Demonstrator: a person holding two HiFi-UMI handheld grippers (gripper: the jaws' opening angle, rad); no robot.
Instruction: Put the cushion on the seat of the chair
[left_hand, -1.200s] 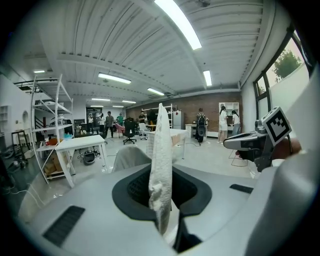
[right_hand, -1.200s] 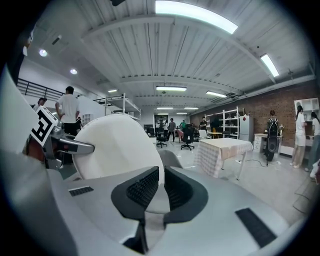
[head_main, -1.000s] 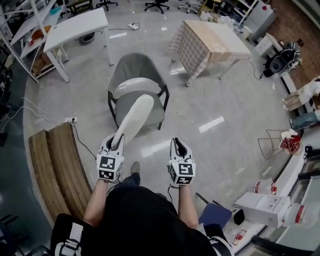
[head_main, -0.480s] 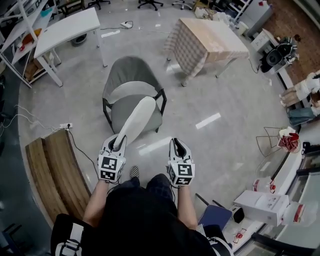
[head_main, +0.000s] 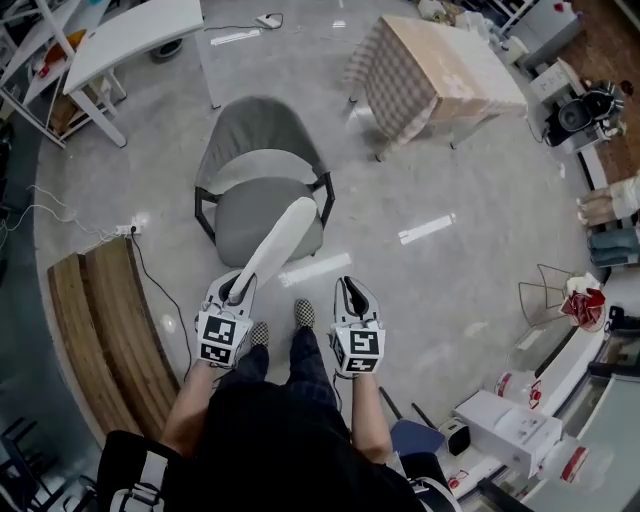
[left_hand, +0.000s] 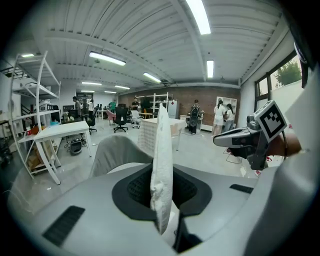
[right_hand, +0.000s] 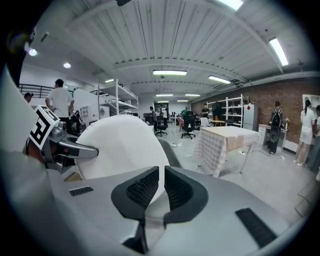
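Note:
The grey chair (head_main: 262, 150) with a curved back stands ahead of me, its grey seat (head_main: 250, 215) facing me. A white round cushion (head_main: 278, 245) stands on edge, its far end over the seat's front right part. My left gripper (head_main: 238, 290) is shut on the cushion's near edge. In the left gripper view the cushion (left_hand: 162, 150) rises edge-on from between the pads, with the chair back (left_hand: 117, 152) behind it. My right gripper (head_main: 352, 290) hangs beside it, shut and empty. In the right gripper view (right_hand: 161, 175) the cushion (right_hand: 120, 150) shows as a white disc at the left.
A table with a checked cloth (head_main: 440, 70) stands to the chair's far right, a white table (head_main: 130, 35) to its far left. Wooden benches (head_main: 100, 330) and a cable with a power strip (head_main: 125, 230) lie at the left. Boxes and clutter (head_main: 500, 420) line the right side.
Both grippers and the cushion have come closer to the chair and lower. The cushion's far end now reaches over the seat's front.

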